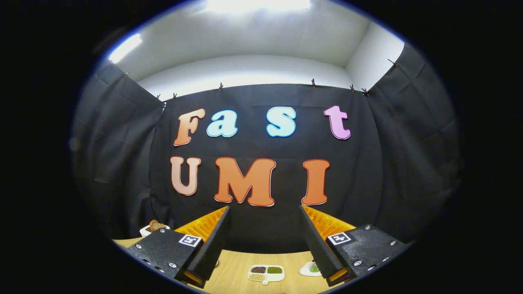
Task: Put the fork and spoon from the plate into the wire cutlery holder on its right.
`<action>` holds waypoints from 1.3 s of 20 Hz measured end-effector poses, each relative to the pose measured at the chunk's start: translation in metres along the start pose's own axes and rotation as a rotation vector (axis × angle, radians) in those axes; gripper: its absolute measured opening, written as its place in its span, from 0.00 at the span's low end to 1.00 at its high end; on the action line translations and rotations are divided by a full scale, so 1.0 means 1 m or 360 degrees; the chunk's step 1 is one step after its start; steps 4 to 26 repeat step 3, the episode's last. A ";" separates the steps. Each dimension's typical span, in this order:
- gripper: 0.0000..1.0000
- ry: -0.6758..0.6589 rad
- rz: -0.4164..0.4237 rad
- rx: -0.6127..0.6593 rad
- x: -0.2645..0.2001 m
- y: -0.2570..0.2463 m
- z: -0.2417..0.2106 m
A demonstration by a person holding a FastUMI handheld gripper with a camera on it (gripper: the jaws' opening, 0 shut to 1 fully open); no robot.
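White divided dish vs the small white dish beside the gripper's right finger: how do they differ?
The white divided dish lies on the wooden table in the gap between the open gripper fingers, fully in view; the small white dish is partly hidden by one finger. The divided dish holds dark, green and pale fillings in compartments; the small dish shows one green bit. Both are white.

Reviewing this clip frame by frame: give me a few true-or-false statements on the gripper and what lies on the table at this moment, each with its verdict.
1. The gripper is open with nothing between its fingers. True.
2. A divided dish lies on the table between the fingers. True.
3. The divided dish is empty. False: its sections hold dark, green and pale fillings.
4. The fingers touch the table. False: they are held above it, pointing at the cloth wall.
5. A small white dish sits by the right finger. True.
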State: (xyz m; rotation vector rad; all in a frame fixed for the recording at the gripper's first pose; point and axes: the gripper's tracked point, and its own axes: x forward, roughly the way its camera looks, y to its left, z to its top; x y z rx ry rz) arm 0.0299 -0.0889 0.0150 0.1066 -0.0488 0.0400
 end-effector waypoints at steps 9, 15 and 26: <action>0.96 -0.0031 0.0009 -0.0059 -0.001 0.000 0.003; 0.96 -0.0031 0.0009 -0.0059 -0.001 0.000 0.003; 0.96 -0.0031 0.0009 -0.0059 -0.001 0.000 0.003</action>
